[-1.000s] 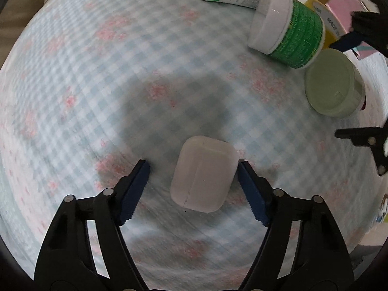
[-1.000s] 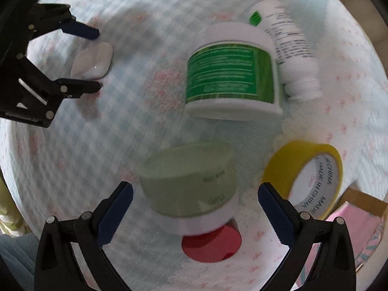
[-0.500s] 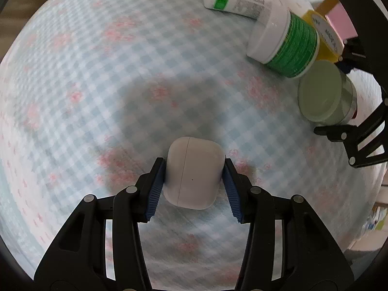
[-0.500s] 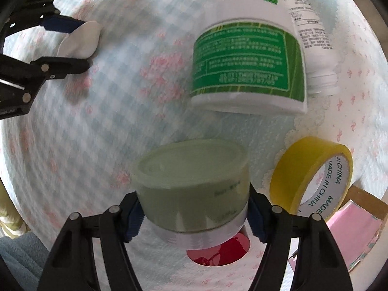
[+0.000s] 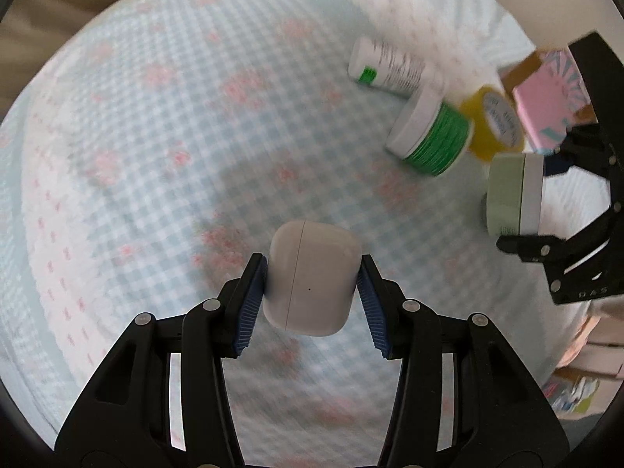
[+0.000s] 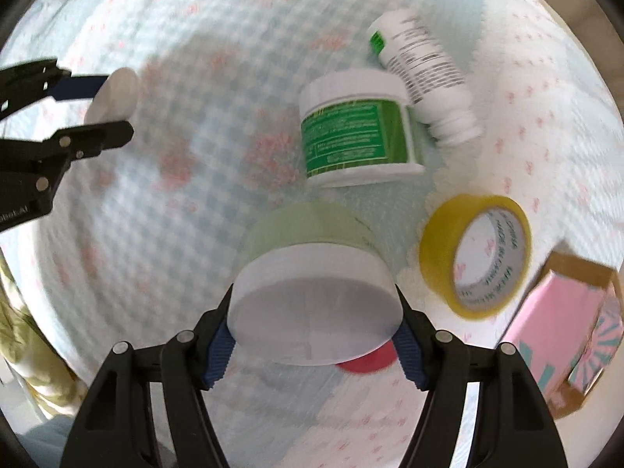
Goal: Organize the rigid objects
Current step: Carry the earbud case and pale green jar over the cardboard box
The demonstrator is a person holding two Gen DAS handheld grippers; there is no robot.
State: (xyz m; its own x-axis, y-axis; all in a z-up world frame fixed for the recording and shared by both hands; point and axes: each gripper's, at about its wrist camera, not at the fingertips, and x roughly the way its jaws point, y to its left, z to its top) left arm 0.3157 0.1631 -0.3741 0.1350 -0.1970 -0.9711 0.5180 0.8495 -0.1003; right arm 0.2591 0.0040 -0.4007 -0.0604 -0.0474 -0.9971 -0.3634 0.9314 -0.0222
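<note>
Two hand-held grippers each hold one thing up off the bed. The left hand-held gripper (image 5: 312, 277) is clamped on a white case (image 5: 310, 277), low in the middle of the left view, with a blue pad pressed on each side of it. The right hand-held gripper (image 6: 314, 327) grips a pale green jar (image 6: 312, 284) by its white lower part, low in the middle of the right view. The jar is tipped so its white bottom faces the camera and its green lid points away. Its lid is on, so what is inside cannot be seen.

Above the jar in the right view lies a green tub (image 6: 357, 136) on its side, lid shut. A white bottle (image 6: 423, 78) lies just beside it at the upper right, touching it or nearly so. A yellow tape roll (image 6: 475, 253) stands on edge at the right. A pink box (image 6: 561, 323) lies at the lower right, near the tape. A red disc (image 6: 366, 360) peeks out from under the jar.

All of this lies on a bedsheet (image 5: 156, 156) with pale blue checks and pink flowers. A beige cloth (image 5: 46, 11) shows at the upper left of the left view.
</note>
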